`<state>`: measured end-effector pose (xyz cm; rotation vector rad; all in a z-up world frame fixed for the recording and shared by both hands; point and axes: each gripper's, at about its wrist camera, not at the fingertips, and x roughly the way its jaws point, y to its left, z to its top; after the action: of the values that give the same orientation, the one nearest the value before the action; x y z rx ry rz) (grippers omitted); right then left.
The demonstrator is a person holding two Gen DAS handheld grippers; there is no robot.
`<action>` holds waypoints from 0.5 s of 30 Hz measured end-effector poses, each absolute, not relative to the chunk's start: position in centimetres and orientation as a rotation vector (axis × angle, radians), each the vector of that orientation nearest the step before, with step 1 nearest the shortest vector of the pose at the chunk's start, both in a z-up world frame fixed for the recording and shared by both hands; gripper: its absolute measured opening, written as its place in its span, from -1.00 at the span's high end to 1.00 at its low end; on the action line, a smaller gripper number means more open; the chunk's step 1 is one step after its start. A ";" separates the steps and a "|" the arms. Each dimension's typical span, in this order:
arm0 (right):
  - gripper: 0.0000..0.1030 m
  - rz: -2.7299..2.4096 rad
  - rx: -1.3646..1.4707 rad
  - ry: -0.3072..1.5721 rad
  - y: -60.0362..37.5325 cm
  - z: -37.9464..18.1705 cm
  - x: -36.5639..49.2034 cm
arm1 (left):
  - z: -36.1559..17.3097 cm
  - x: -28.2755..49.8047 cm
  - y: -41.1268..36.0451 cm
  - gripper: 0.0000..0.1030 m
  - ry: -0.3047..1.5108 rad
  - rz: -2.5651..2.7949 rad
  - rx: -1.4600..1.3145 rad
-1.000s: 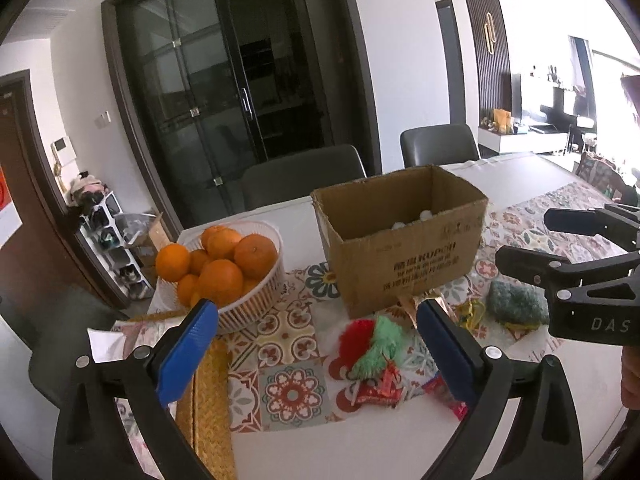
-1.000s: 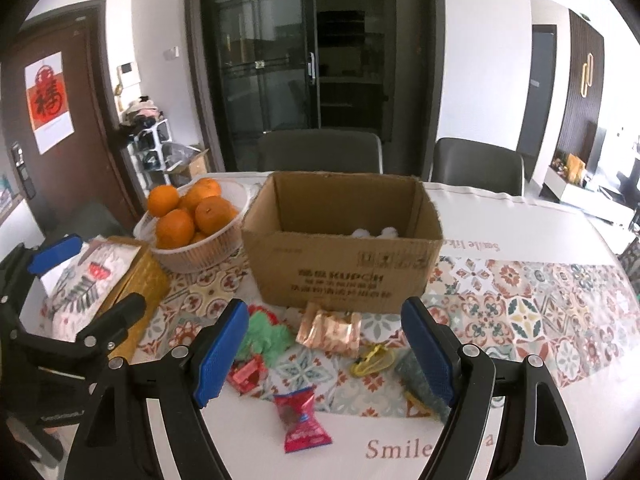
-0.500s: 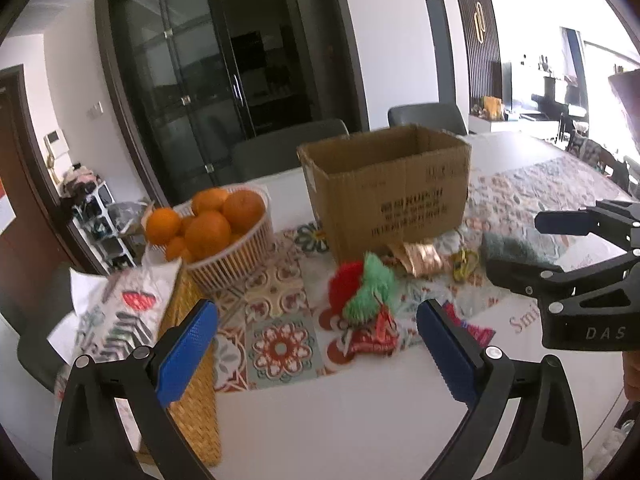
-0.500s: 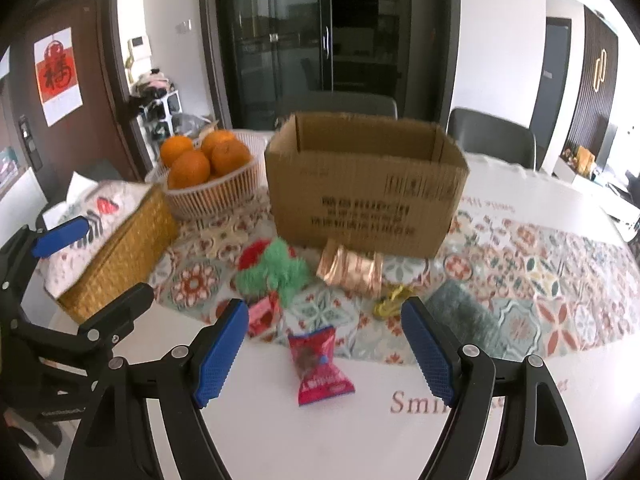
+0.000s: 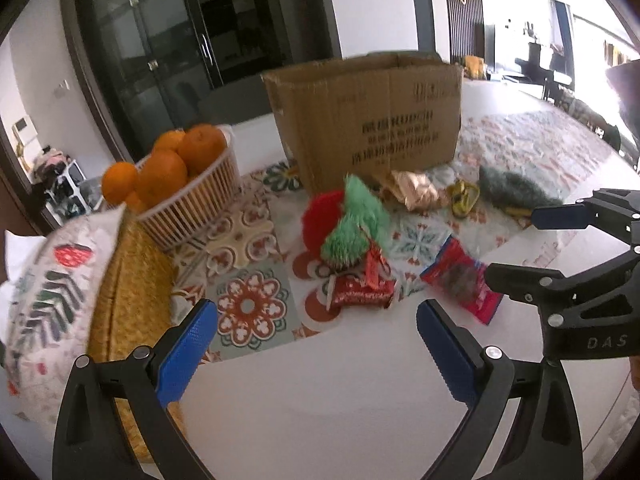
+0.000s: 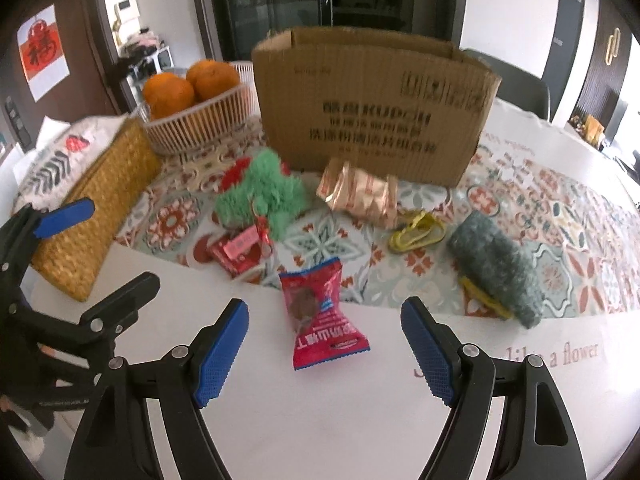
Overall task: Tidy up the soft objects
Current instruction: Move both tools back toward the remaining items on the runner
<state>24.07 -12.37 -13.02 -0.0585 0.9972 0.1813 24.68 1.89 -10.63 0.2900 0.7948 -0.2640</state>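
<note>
My right gripper (image 6: 324, 354) has its blue pads spread wide with nothing in them, and the red snack packet (image 6: 320, 316) lies on the white table (image 6: 320, 420) right between and just ahead of the tips. My left gripper (image 5: 316, 344) is spread open and empty too, hovering off to the left. Just past the packet there's a green plush (image 6: 264, 196) with a red tag, a gold foil wrapper (image 6: 360, 194) and a grey-green fuzzy roll (image 6: 496, 268) off right. Behind all that stands the cardboard box (image 6: 372, 108), basket of oranges (image 6: 196, 108) to its left.
</note>
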 end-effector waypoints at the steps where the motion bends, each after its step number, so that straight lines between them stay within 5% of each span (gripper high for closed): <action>1: -0.55 0.180 -0.061 1.006 -12.3 -13.4 24.2 | -11.0 24.9 1.9 -0.97 0.803 -0.266 0.290; 15: -0.54 0.164 -0.073 1.123 -12.7 -17.9 26.0 | -15.1 28.2 0.4 -0.96 0.881 -0.332 0.346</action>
<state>25.96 -12.67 -17.86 -0.0730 1.1235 0.1640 28.16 0.41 -15.08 0.3460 0.8808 -0.3316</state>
